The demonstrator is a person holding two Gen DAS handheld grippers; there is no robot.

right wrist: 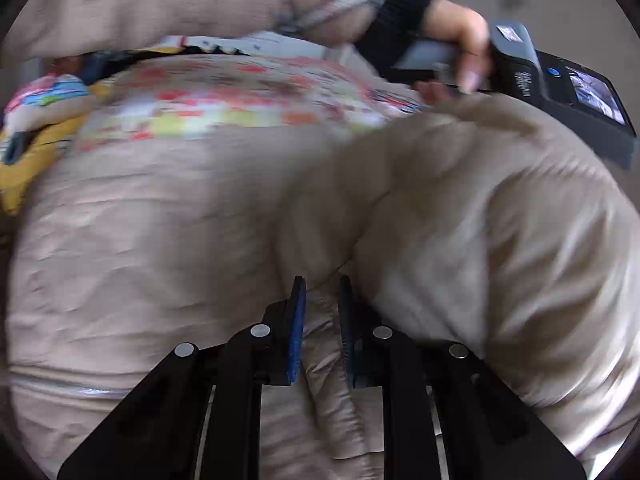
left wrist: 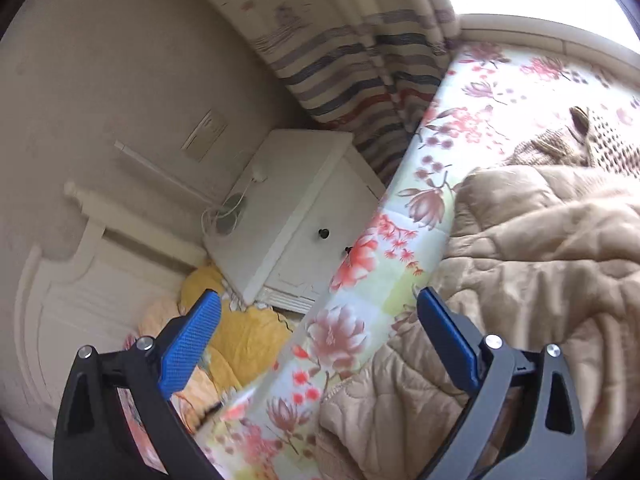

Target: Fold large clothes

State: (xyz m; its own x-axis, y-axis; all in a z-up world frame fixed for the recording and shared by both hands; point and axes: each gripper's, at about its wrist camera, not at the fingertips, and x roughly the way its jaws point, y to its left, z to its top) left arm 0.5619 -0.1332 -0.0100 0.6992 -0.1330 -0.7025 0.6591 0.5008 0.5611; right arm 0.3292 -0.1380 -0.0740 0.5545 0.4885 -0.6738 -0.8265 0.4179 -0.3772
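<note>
A large beige quilted coat lies on a floral bed sheet. My left gripper is open and empty, held above the bed's edge, its right finger over the coat's edge. In the right wrist view my right gripper is shut on a bunched fold of the beige coat, which fills most of that view and is blurred. The other hand-held gripper unit, held by a hand, shows at the upper right, behind the coat.
A white nightstand with a coiled cable stands beside the bed, under a striped curtain. A yellow quilt lies at the headboard end. A knitted brown garment lies further along the bed.
</note>
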